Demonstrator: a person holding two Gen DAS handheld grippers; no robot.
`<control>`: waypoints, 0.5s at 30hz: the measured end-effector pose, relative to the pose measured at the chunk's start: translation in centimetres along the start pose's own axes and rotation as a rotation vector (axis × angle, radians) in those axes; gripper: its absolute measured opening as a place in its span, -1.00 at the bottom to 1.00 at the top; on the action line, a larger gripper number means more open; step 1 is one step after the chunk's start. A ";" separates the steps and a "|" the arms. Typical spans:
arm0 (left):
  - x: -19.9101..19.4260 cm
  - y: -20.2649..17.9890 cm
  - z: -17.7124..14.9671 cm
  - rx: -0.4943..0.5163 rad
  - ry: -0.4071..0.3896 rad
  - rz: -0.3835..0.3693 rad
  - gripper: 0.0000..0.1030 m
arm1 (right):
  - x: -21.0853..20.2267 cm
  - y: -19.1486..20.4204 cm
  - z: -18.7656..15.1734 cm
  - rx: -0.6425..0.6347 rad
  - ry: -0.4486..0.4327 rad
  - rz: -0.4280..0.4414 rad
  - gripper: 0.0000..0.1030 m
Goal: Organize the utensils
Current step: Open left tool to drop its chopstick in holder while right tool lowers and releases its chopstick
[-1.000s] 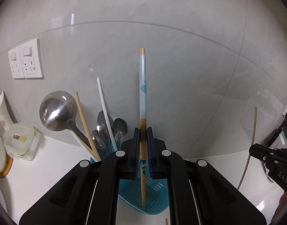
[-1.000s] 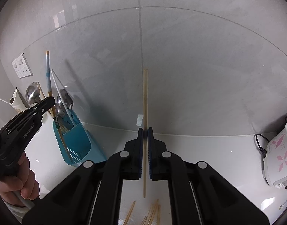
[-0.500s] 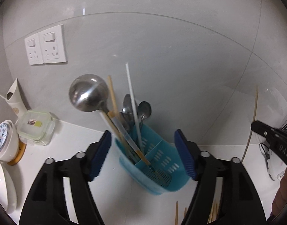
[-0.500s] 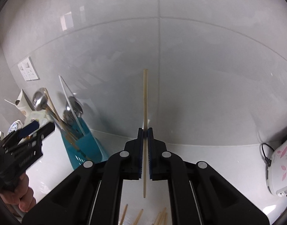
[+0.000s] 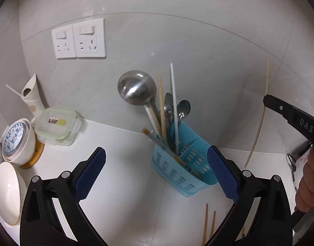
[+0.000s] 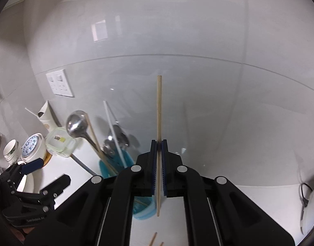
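Note:
A blue slotted caddy (image 5: pixel 183 176) stands on the white counter by the wall. It holds a steel ladle (image 5: pixel 136 88), spoons, a white stick and a blue-and-white patterned chopstick (image 5: pixel 157 141) that leans left. My left gripper (image 5: pixel 155 151) hangs before the caddy, its jaws opening wide with nothing between the pads. My right gripper (image 6: pixel 159 143) is shut on an upright wooden chopstick (image 6: pixel 159 106), just right of the caddy (image 6: pixel 107 168) and above it. In the left wrist view that chopstick (image 5: pixel 259 123) shows at the right. Loose chopsticks (image 5: pixel 206 221) lie on the counter in front.
Two wall sockets (image 5: pixel 79 39) sit above the counter. At the left stand a lidded glass box (image 5: pixel 56 126), a patterned-lid bowl (image 5: pixel 15 139), a white bowl (image 5: pixel 5 190) and a white holder (image 5: pixel 31 96). A rice cooker (image 6: pixel 312 209) is at the far right.
My left gripper let go of the patterned chopstick, which now leans in the caddy, and drew back with jaws wide. My right gripper carried the wooden chopstick closer to the caddy.

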State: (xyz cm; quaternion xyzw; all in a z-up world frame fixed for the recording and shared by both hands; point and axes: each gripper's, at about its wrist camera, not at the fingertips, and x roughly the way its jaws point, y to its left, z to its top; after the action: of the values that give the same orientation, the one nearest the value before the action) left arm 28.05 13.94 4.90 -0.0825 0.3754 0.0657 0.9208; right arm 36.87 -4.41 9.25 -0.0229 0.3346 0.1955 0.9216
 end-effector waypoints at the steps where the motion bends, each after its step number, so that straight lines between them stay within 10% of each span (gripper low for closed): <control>1: 0.0 0.3 -0.2 -0.002 0.006 0.009 0.88 | 0.2 0.4 0.0 -0.004 -0.003 0.013 -0.93; 15: 1.6 3.3 -2.7 -0.022 0.087 0.064 0.89 | 4.3 3.0 -2.3 -0.051 0.023 0.080 -0.93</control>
State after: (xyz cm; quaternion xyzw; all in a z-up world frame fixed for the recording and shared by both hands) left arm 26.69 16.73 1.53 -0.0834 0.4168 0.0956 0.9001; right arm 37.32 -0.54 5.05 -0.0350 0.3406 0.2405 0.9083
